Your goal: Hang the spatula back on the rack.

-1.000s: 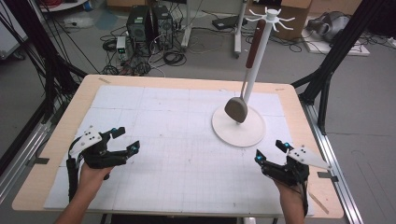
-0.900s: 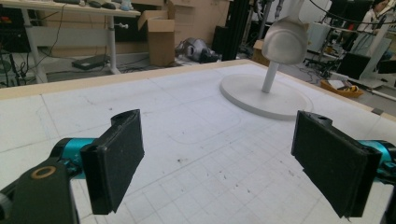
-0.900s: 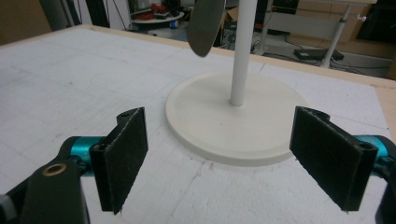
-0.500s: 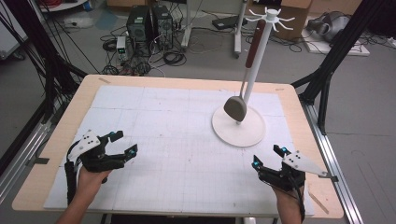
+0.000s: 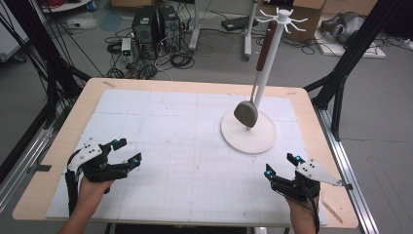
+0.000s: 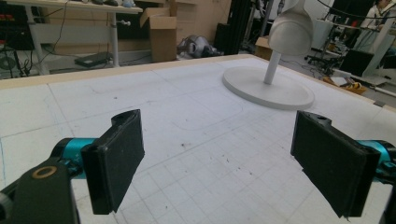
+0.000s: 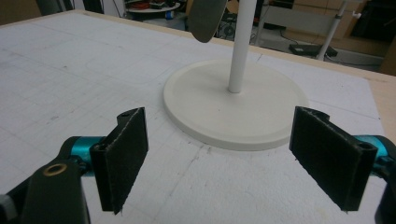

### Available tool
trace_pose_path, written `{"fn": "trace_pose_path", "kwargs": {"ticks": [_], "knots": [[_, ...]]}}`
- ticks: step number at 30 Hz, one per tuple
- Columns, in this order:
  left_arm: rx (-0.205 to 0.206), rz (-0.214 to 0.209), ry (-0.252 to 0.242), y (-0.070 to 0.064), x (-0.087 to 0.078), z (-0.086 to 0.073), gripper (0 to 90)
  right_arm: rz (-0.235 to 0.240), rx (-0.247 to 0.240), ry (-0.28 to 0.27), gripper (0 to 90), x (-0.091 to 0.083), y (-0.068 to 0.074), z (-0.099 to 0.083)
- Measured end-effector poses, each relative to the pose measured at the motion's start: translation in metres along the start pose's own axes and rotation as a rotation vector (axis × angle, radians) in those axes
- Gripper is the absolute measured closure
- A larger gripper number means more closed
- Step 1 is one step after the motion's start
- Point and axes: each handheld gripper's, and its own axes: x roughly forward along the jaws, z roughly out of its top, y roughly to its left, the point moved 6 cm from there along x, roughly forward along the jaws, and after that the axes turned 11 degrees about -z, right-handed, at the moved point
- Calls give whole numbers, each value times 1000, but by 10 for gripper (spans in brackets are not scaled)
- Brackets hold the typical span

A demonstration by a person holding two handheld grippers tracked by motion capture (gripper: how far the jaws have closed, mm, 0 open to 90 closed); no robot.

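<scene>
A white rack (image 5: 267, 63) with a round base (image 5: 248, 134) stands at the table's right half. A ladle with a brown handle (image 5: 264, 48) and a grey bowl (image 5: 246, 113) hangs from its top hooks. My left gripper (image 5: 127, 152) rests open near the front left, nothing between its pads (image 6: 119, 158). My right gripper (image 5: 282, 165) is open near the front right, just in front of the base (image 7: 238, 105), its pads (image 7: 125, 154) bare. The ladle bowl (image 7: 205, 18) hangs above that base; the bowl (image 6: 292, 30) and base (image 6: 268, 86) also lie ahead in the left gripper view.
A white gridded mat (image 5: 185, 146) covers the wooden table (image 5: 87, 97). Computers and cables (image 5: 156, 29) sit on the floor beyond the far edge. Black frame posts (image 5: 350, 53) stand at the right and left.
Both hands have drawn back slightly toward the table's front edge. The rack and ladle have not moved.
</scene>
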Motion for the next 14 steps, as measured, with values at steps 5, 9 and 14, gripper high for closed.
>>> {"fn": "trace_pose_path", "kwargs": {"ticks": [5, 9, 14], "knots": [[0, 0, 2, 0, 0, 0, 176, 2, 0, 0, 184, 0, 0, 0], [-3, 4, 3, 1, 0, -1, 176, -1, 7, -2, 184, 1, -1, -1], [-7, 15, -1, 3, 0, -1, 176, 1, 16, 6, 184, 1, -2, -2]]}}
